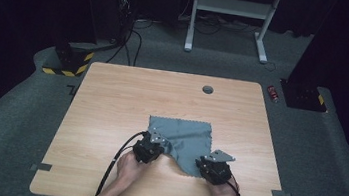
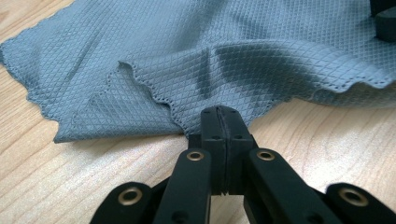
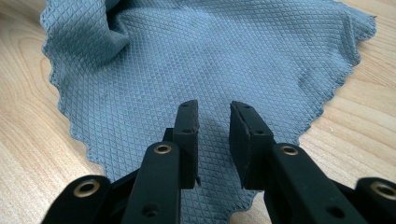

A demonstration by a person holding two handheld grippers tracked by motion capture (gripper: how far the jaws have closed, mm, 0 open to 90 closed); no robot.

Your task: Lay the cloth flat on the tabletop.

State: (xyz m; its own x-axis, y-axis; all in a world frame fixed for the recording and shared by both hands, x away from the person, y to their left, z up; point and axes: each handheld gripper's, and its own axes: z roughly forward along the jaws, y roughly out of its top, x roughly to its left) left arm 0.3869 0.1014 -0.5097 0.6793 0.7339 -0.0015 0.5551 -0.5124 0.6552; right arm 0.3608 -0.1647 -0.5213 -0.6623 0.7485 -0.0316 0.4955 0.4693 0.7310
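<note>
While the left gripper (image 2: 223,122) is pinching the cloth (image 1: 185,138) edge closed, the right gripper (image 3: 214,126) is hovering open; it should lift gently

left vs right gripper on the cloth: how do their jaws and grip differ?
Left gripper: jaws pressed together, pinching the edge of the grey cloth. Right gripper: jaws apart, with cloth lying flat in the gap, not pinched. The cloth bunches and lifts at the left gripper; it lies smooth under the right. Both are black, sit low on the table, at the cloth's near edge.

Overhead view, two close views; shared cloth (image 1: 185,134).
</note>
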